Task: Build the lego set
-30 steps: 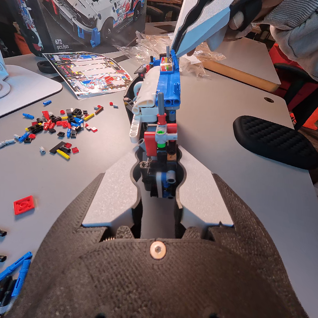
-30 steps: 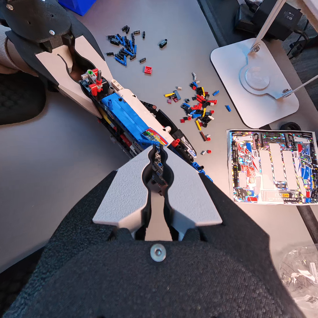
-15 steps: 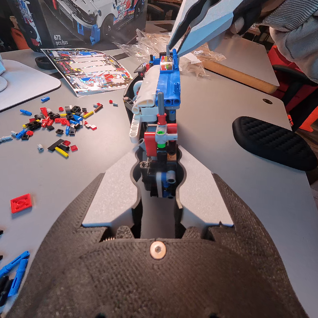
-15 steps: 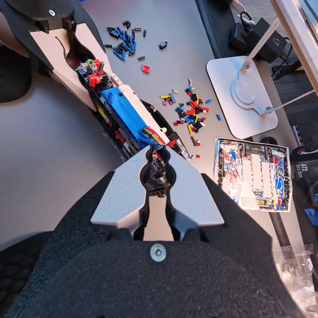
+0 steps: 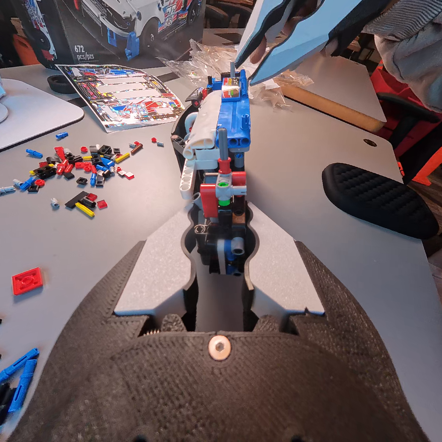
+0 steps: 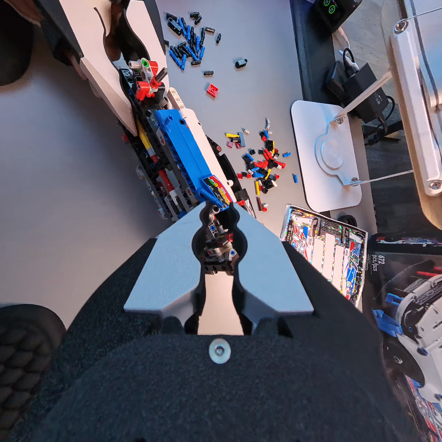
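A blue, white and black lego car model (image 5: pixel 233 114) lies along the middle of the grey table (image 5: pixel 299 167). My left gripper (image 5: pixel 220 222) is shut on its near end, pads against both sides. The right wrist view shows the model (image 6: pixel 184 153) and the left gripper's white fingers (image 6: pixel 102 71) clamped on its far end. My right gripper (image 6: pixel 220 210) is open over the other end, by the stickered blue panel. A short grey axle (image 5: pixel 232 68) stands up there, beside one fingertip and not pinched. In the left wrist view the right gripper (image 5: pixel 242 74) hangs above that end.
Loose small pieces (image 5: pixel 79 165) lie left of the model. A foil sticker sheet (image 5: pixel 124 95), the set's box (image 5: pixel 107 26) and plastic bags (image 5: pixel 210 57) lie behind. A red plate (image 5: pixel 27 280) lies near left. A black pad (image 5: pixel 375 198) lies at the right. A white stand base (image 6: pixel 327 155) is nearby. There is about 12 cm between the tips of the two grippers. The red plate (image 5: pixel 27 280) is about 15 cm from my left fingertips and 25 cm from my right. Seen from the right wrist view (image 6: pixel 213 89) as well.
My right gripper was shut on the grey axle at the model's far end; its jaws have opened and let it go. My left gripper keeps its hold without moving.
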{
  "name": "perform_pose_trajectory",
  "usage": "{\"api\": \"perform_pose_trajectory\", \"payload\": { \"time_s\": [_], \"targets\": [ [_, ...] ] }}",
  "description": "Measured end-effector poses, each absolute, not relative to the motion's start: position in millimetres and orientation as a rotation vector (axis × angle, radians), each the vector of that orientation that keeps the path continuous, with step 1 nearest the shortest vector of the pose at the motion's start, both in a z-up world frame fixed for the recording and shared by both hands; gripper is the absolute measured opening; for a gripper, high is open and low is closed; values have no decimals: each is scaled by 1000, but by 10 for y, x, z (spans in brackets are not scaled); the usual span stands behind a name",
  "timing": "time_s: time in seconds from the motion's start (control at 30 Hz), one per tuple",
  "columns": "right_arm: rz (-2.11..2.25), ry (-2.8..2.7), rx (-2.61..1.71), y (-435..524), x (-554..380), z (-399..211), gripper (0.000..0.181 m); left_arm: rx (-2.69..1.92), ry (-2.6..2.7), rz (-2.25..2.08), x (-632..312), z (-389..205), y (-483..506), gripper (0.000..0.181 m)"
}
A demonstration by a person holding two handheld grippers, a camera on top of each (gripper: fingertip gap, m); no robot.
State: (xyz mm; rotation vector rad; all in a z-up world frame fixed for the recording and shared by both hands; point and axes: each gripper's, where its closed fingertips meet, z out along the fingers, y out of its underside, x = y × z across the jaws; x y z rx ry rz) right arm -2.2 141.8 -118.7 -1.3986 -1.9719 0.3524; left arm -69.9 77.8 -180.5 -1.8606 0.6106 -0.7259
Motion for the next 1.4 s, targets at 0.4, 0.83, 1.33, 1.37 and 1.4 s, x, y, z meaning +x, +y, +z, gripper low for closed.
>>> {"api": "perform_pose_trajectory", "payload": {
  "time_s": [0.4, 0.83, 1.33, 1.37, 1.4],
  "targets": [
    [468, -2139, -1259, 1316, -5, -1233, 13, -1815, 693, -687, -671, -1792, 748, 36],
    [519, -2153, -1176, 1308, -16, -1234, 15, -1817, 698, -707, -671, -1813, 751, 36],
    [337, -2258, -1040, 1310, -40, -1152, 1, -1834, 687, -729, -690, -1833, 755, 36],
    [333, -2247, -1052, 1325, -38, -1124, 1, -1834, 689, -726, -686, -1831, 754, 36],
    [331, -2242, -1060, 1329, -37, -1099, 1, -1834, 690, -725, -683, -1828, 752, 36]
  ]
}}
